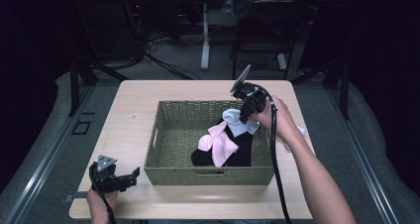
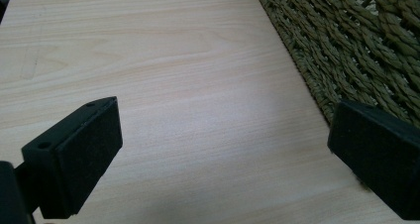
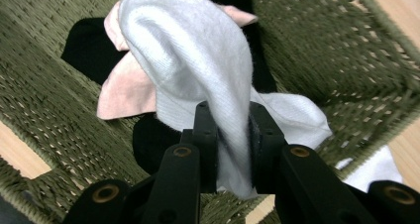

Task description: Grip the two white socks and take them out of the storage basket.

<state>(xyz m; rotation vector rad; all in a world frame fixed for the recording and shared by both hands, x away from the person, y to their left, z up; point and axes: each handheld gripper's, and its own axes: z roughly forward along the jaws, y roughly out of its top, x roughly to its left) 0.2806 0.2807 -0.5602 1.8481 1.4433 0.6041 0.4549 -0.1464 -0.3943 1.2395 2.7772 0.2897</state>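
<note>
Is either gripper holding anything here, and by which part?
The right gripper is shut on a white sock, pinched across a fold near one end, over the basket. The left gripper is open, holding nothing.

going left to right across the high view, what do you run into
left gripper resting open on the table → woven basket → pink sock lying in the basket → right gripper with its jaws shut on a white sock → white cloth beyond the basket's right side
</note>
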